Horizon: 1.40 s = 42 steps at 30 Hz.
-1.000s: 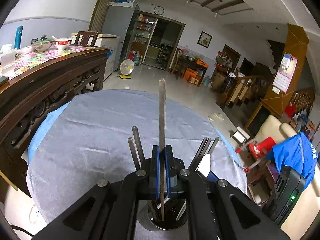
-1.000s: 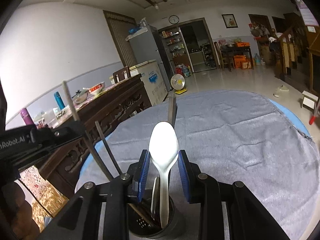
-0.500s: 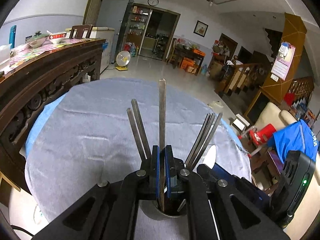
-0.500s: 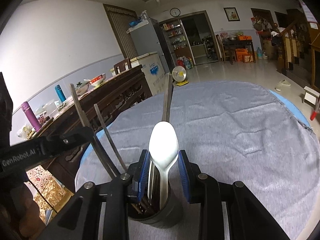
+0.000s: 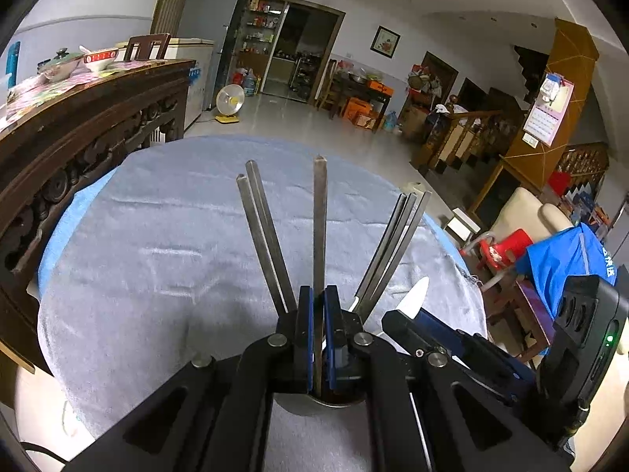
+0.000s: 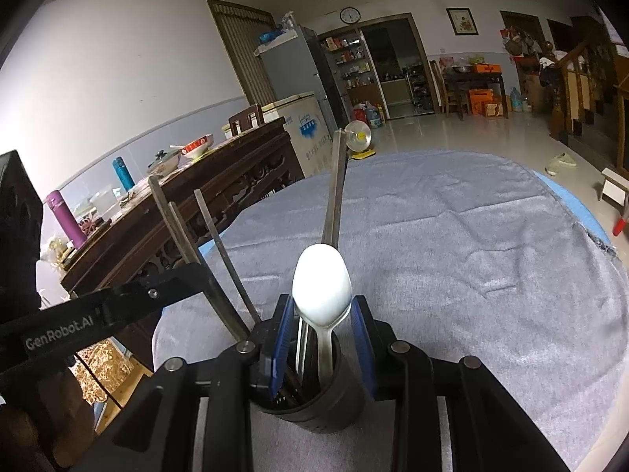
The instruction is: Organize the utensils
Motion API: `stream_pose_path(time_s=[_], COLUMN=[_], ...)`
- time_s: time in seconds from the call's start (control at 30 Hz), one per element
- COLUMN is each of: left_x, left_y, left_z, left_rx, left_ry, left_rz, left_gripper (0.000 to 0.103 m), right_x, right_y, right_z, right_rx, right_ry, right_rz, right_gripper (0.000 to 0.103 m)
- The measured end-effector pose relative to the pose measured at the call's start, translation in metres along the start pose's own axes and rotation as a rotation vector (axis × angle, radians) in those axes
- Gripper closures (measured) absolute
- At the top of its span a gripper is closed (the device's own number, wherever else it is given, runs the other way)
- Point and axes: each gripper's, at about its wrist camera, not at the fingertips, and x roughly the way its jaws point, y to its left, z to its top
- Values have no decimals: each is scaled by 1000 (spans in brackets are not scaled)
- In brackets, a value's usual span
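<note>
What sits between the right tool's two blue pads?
In the right wrist view, the white spoon stands untouched between the right tool pads, its handle down in the black utensil holder.

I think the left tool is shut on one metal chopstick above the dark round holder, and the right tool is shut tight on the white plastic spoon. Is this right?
Not entirely. The left tool is indeed shut on one metal chopstick above the dark round holder. But the right wrist view shows the right tool open: its blue pads stand apart on either side of the white plastic spoon, not pressing it.
</note>
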Motion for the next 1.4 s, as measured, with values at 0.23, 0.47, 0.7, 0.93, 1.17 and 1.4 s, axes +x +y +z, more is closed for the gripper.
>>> stream_pose_path(time_s=[0.23,0.47,0.7,0.93,1.17,1.4], left_x=[-4,-15,-46,-73,-59,-42], left_y=[3,7,19,57,53,48], left_z=[2,7,13,14,6,-10], left_rx=[-18,-36,-73,-202,-143,-96], left_ry=[7,7,-72,-137,-69,-22], left_rz=[-18,-27,-11,53,127,155], left_gripper=[97,58,42,32,27,26], right_x=[-5,-17,-33,-36,-30,-26], right_y=[-1,-7,-21,-32,-22,-25], right_z=[1,3,7,6,2,-5], right_rx=[2,18,26,46,-6,-42], right_ry=[-8,-41,-67,-52,6,63], right_rz=[-7,-20,-70,-97,-95,-134], right_gripper=[50,47,37,32,22,20])
